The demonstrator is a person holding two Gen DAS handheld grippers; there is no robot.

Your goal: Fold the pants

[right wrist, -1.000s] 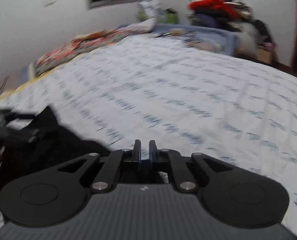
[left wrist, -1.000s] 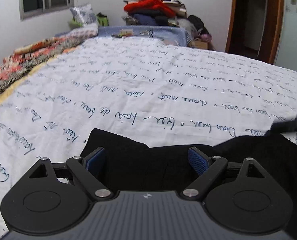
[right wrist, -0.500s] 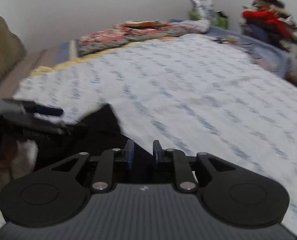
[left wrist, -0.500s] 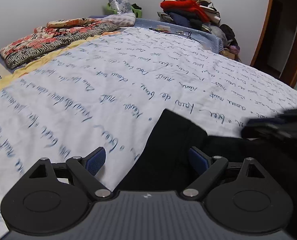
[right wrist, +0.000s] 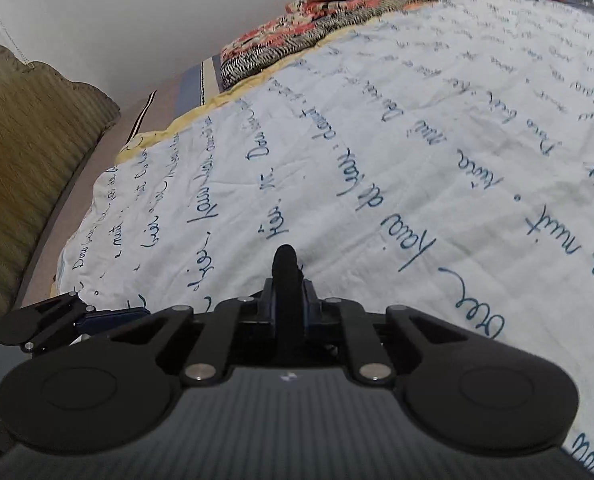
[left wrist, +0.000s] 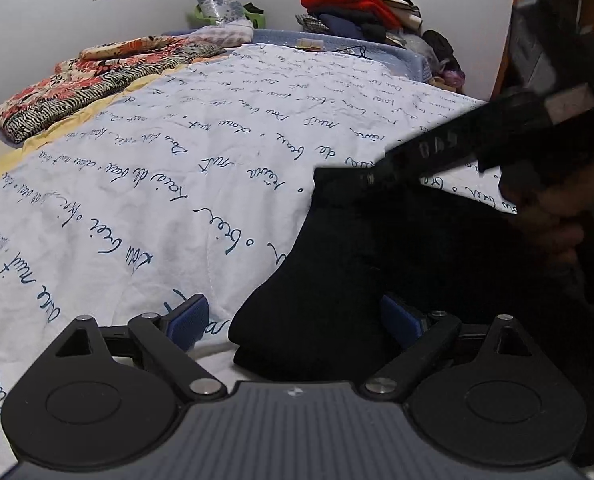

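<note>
Right gripper [right wrist: 287, 304], just closing, pinches a thin fold of the black pants [left wrist: 337, 280]; any tug risks slipping it free.

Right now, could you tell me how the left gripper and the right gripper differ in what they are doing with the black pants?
The left gripper is open, its blue pads wide apart, with an edge of the black pants lying between them; the right gripper is shut on a fold of the pants, having just been closing. The left one grips nothing; the right one pinches cloth. Both point down over the white script-printed bedspread.
</note>
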